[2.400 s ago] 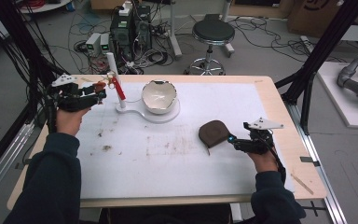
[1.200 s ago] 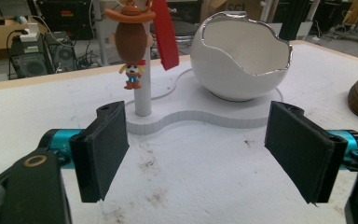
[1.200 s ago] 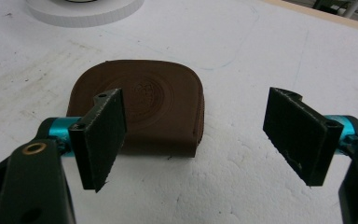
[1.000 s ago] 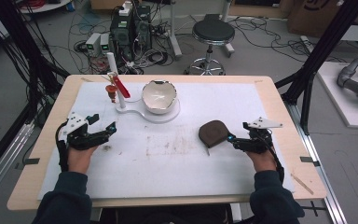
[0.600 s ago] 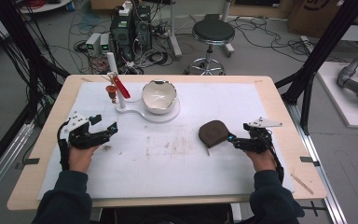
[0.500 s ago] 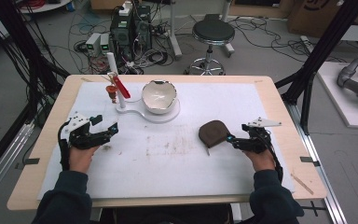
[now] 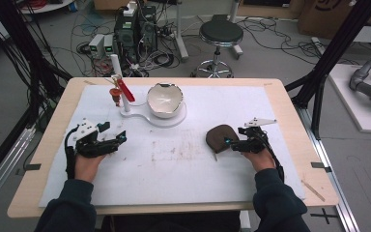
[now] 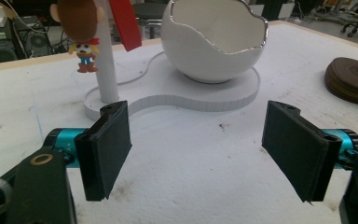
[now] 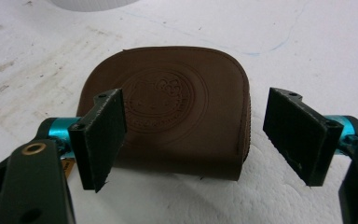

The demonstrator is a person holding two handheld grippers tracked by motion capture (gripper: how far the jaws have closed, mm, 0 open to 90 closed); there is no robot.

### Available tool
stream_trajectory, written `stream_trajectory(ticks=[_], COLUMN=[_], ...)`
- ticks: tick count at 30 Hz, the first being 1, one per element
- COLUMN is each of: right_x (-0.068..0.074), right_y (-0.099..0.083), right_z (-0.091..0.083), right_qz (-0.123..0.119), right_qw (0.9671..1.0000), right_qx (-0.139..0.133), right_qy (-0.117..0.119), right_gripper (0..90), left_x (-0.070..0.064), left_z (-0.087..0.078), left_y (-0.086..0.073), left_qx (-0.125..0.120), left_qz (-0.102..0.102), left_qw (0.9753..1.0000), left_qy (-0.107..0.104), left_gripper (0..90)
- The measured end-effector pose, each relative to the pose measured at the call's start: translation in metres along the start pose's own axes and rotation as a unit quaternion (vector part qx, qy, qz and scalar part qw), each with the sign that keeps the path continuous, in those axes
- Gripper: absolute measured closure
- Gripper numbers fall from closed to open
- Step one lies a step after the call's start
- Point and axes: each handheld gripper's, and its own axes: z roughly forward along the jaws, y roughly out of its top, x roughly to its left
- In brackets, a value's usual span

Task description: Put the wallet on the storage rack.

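Observation:
A brown leather coin pouch [image 7: 221, 137] [image 9: 179, 112] with an embossed round emblem lies flat on the white mat. My right gripper [image 7: 230, 142] [image 9: 200, 140] stands open just right of the pouch, its jaws spread wide either side of the pouch's near edge, not touching it. My left gripper [image 7: 121, 137] [image 8: 205, 154] rests open on the mat at the left with nothing between its jaws. Ahead of it stands a white stand [image 7: 150, 117] [image 8: 214, 91] carrying an eggshell-shaped bowl [image 7: 164, 100] [image 8: 218, 39] and a post [image 7: 118, 79] [image 8: 103, 65] with a small doll charm [image 7: 116, 95] [image 8: 81, 28] and a red tag [image 7: 126, 90].
The white mat [image 7: 174, 164] covers most of the wooden table [image 7: 290, 111]. Stains mark the mat's middle. A stool [image 7: 218, 36], computers and cables sit on the floor beyond the far edge. Black frame posts [image 7: 333, 53] rise at both sides.
The left hand came down from beside the post to the mat near the left front, its gripper staying open. The right gripper and pouch have held still.

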Motion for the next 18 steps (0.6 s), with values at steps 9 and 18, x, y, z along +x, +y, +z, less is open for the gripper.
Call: stream_trajectory(ticks=[9, 18], right_x=[-0.015, -0.005], right_y=[-0.001, 0.001], right_z=[0.017, 0.020], right_qz=[0.048, 0.033], right_qw=[0.9970, 0.9954], right_qx=[0.029, 0.038], right_qy=[0.052, 0.082], right_gripper=[23.2, 28.2], left_x=[-0.002, -0.004], left_z=[0.003, 0.008], left_y=[-0.001, -0.001], left_qx=[0.005, 0.013], left_qz=[0.002, 0.000], left_qw=[1.0000, 0.9998], left_qy=[-0.007, -0.015], left_gripper=[23.5, 23.5])
